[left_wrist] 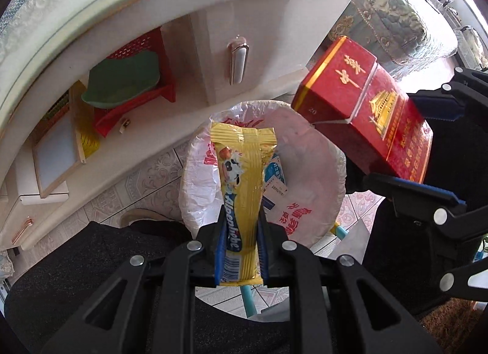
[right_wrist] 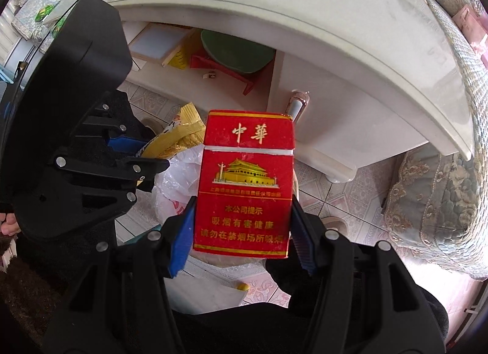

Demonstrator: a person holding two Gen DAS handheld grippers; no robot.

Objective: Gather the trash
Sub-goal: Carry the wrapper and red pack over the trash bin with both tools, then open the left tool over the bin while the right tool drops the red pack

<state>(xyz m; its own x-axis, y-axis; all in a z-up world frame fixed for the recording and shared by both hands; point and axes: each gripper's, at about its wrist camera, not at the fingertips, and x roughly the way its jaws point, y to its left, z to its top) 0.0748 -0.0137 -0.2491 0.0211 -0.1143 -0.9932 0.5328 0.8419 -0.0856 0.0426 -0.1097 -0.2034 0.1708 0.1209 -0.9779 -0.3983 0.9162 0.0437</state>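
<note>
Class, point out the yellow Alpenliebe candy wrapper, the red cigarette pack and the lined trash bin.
Yellow Alpenliebe candy wrapper (left_wrist: pixel 242 189), left wrist view, printed middle.
Red cigarette pack (right_wrist: pixel 245 186), right wrist view, front face.
Lined trash bin (left_wrist: pixel 308 152), left wrist view, white liner inside.

Both grippers were matte black plastic. The left gripper (left_wrist: pixel 241 232) had angular linkage arms with triangular cut-outs, round silver rivets at the pivots and blue ridged pads (left_wrist: pixel 220 250) on its fingers. The right gripper (right_wrist: pixel 242 232) matched it, with the same silver rivets and blue pads (right_wrist: pixel 182 235). Dark fabric showed behind each
</note>
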